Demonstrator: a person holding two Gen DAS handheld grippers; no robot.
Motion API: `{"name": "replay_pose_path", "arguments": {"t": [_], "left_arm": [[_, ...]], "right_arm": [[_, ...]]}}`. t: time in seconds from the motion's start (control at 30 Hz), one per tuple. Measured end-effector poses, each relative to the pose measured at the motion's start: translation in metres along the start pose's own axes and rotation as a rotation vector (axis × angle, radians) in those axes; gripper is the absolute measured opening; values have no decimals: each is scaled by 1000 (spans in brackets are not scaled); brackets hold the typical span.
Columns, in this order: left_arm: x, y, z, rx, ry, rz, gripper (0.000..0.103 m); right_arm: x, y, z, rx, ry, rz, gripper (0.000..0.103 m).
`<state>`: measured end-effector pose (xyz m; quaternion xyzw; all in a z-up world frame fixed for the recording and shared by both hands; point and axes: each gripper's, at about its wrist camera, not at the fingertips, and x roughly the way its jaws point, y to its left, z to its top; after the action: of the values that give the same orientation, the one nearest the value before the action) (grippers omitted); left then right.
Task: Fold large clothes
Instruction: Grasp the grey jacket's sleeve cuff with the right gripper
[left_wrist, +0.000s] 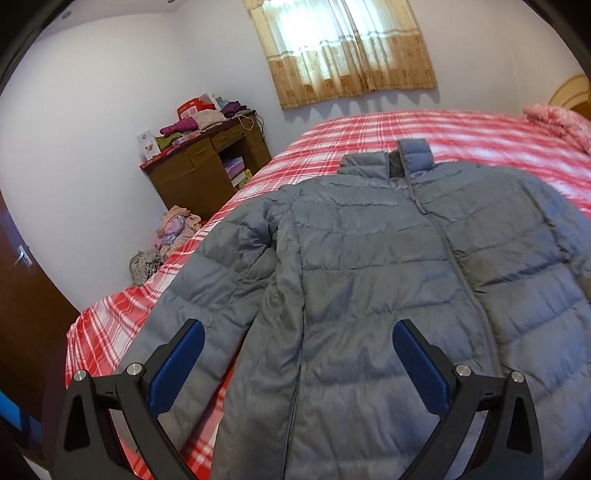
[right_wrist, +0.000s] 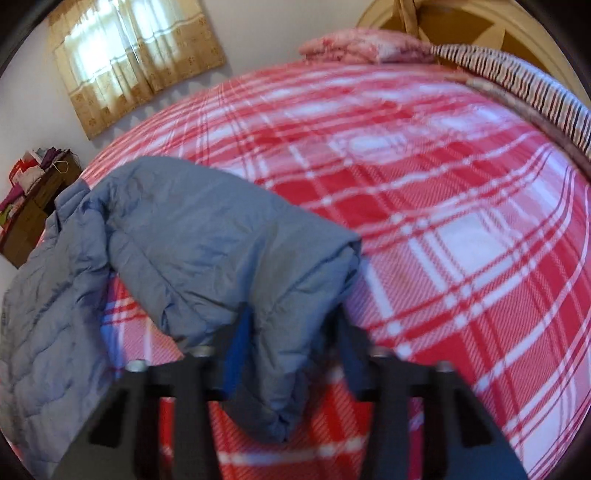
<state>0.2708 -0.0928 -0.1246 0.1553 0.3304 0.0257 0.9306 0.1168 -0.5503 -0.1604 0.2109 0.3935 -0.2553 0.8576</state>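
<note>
The right hand-held gripper (right_wrist: 291, 332) grips the sleeve (right_wrist: 236, 251) lifted off the bed (right_wrist: 443, 206), apparently to fold it inward, while the left hand-held gripper (left_wrist: 297, 332) hovers released above the jacket (left_wrist: 369, 277) spread ahead.

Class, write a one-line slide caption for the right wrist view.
Right gripper grips a sleeve of the grey puffer jacket above the red checked bed cover.
</note>
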Motion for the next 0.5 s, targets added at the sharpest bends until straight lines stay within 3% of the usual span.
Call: {"name": "replay_pose_path", "arguments": {"t": [0.23, 0.37, 0.5], "left_arm": [[46, 14, 9, 24, 48, 59, 102], [59, 19, 17, 31, 54, 32, 102], [57, 16, 25, 39, 37, 8, 102]], "right_arm": [[-1, -34, 43, -14, -79, -138, 16], [-20, -13, 75, -79, -163, -155, 15], [-39, 34, 96, -177, -249, -122, 15]]}}
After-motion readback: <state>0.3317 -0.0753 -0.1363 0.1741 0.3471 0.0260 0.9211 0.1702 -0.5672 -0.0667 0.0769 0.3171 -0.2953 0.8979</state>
